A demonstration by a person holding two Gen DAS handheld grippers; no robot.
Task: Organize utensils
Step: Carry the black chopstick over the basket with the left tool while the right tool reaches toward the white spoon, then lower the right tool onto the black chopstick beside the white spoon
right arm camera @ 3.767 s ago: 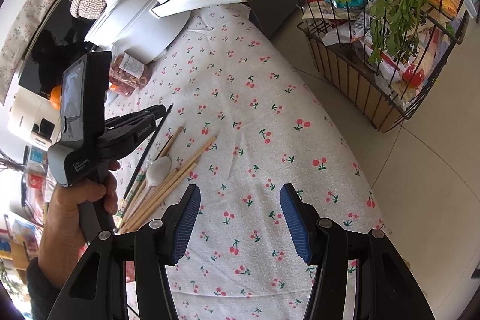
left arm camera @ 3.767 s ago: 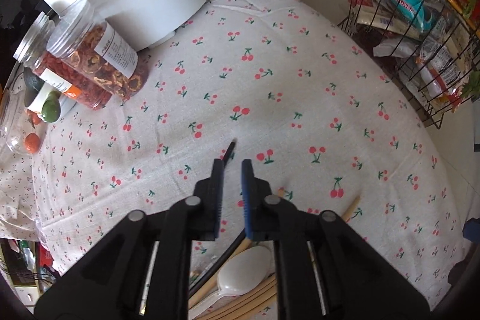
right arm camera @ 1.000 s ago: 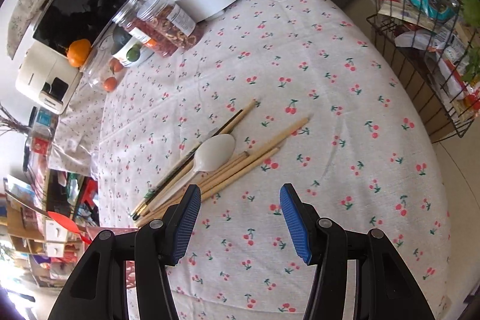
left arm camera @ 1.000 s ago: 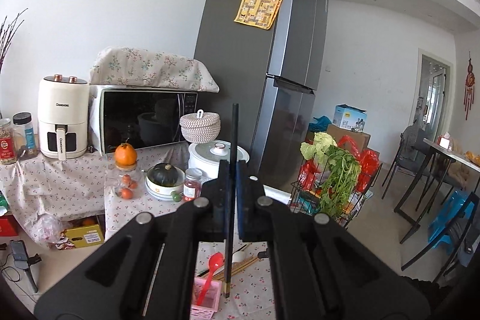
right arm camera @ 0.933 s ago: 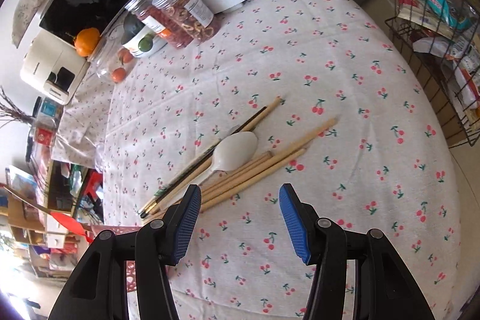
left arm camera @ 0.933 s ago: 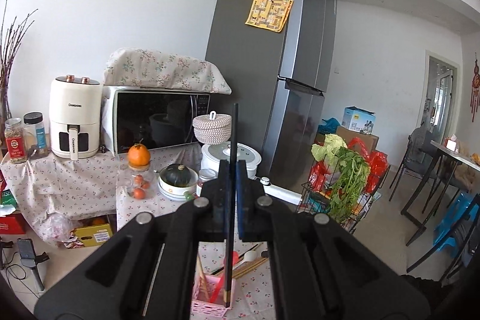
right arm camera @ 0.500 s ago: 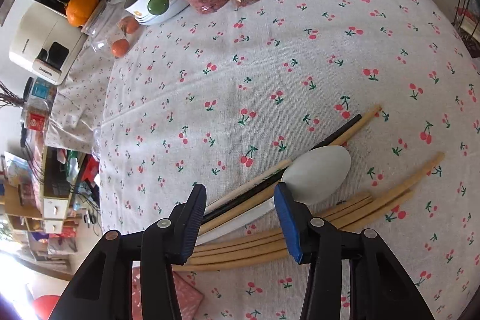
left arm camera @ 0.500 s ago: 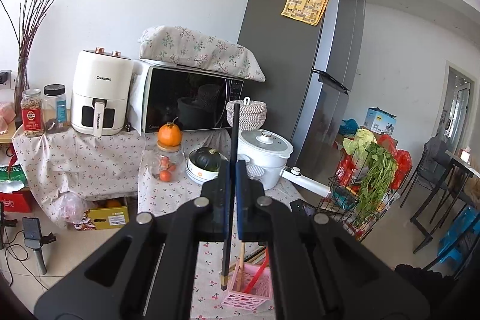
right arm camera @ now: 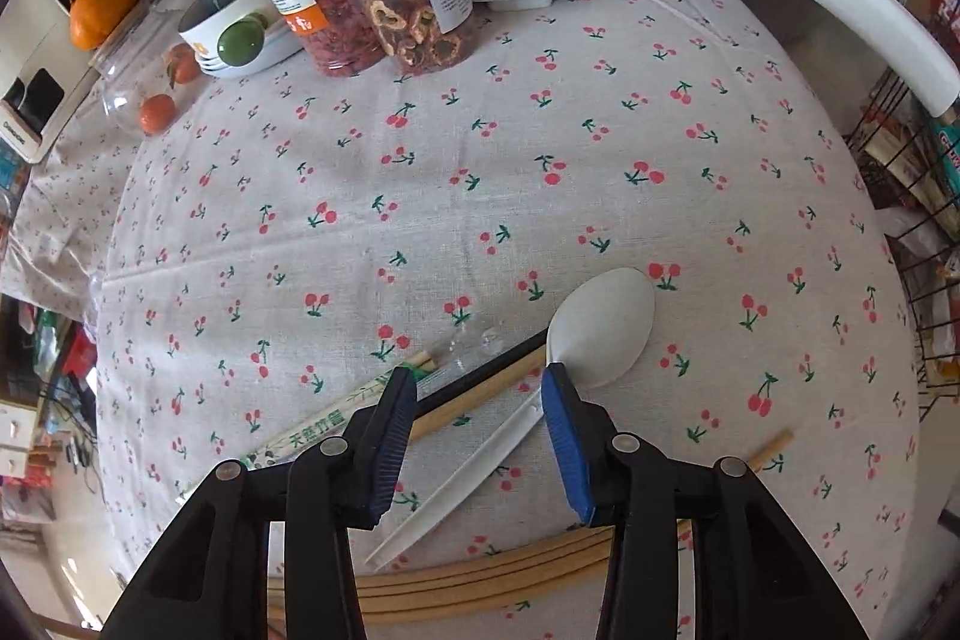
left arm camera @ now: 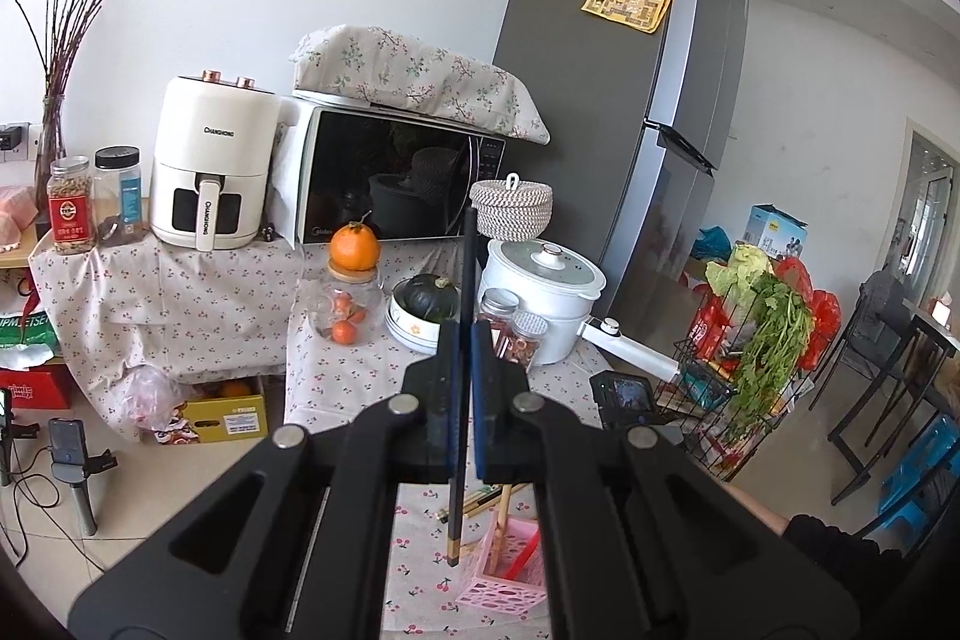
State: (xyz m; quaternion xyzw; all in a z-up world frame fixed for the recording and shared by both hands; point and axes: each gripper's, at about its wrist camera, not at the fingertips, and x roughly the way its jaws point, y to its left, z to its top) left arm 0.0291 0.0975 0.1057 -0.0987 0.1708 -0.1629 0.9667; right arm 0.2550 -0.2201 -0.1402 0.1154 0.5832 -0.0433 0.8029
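The left gripper (left arm camera: 461,376) pinches a black chopstick (left arm camera: 462,340) upright, its lower tip hanging just left of a pink basket (left arm camera: 503,574). The right gripper (right arm camera: 480,403) is wide open, low over a white spoon (right arm camera: 591,325) lying among wooden chopsticks (right arm camera: 480,571) on the cherry-print tablecloth (right arm camera: 480,196).

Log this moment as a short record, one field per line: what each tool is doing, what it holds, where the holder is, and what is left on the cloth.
left tool: shut on black chopstick, held upright
chopstick lower tip: above the pink basket, not yet inside
basket contents: a wooden stick and something red
right tool: open, empty, low over the cherry tablecloth
between its fingers: white spoon handle, another black chopstick
also on cloth: wooden chopsticks, paper-sleeved pair
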